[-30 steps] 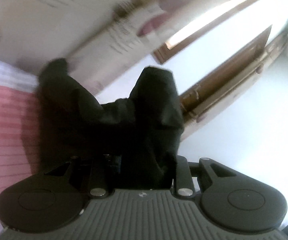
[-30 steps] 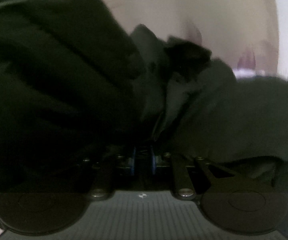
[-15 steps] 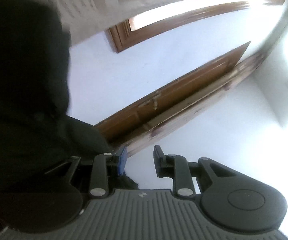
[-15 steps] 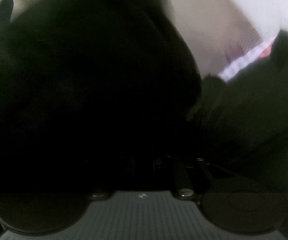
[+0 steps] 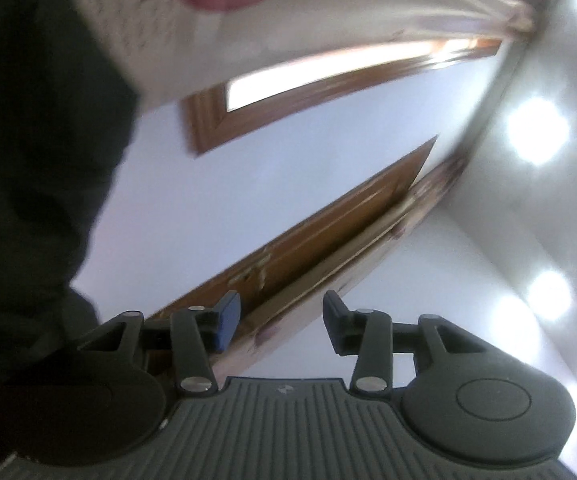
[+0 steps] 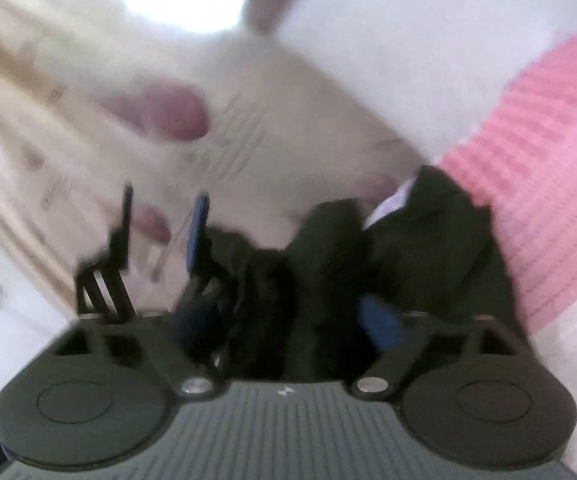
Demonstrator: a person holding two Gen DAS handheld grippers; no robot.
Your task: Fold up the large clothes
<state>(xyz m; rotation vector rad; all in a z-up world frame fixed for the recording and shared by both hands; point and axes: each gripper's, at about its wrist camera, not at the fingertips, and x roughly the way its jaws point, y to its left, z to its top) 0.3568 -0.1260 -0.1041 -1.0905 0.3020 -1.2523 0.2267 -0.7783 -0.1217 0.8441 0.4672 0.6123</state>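
Note:
The black garment (image 5: 36, 152) fills the left side of the left wrist view, beside my left gripper (image 5: 280, 322), which is open and empty and points up at the wall and ceiling. In the blurred right wrist view the garment (image 6: 388, 260) lies bunched on the pink striped bedcover (image 6: 548, 184), with folds running between the fingers of my right gripper (image 6: 288, 316), which is open. The other gripper (image 6: 164, 232) shows at the left, open, above the fabric.
A cream curtain with red patches (image 5: 288, 12) hangs by a wooden window frame (image 5: 208, 128). A brown door (image 5: 328, 240) stands in the white wall. Ceiling lights (image 5: 536, 132) glare at right. White cloth (image 6: 560, 360) lies below the pink cover.
My left gripper let go of the black garment, opened and swung up toward the wall. My right gripper opened and drew back; the fabric that covered its view now lies bunched on the bed.

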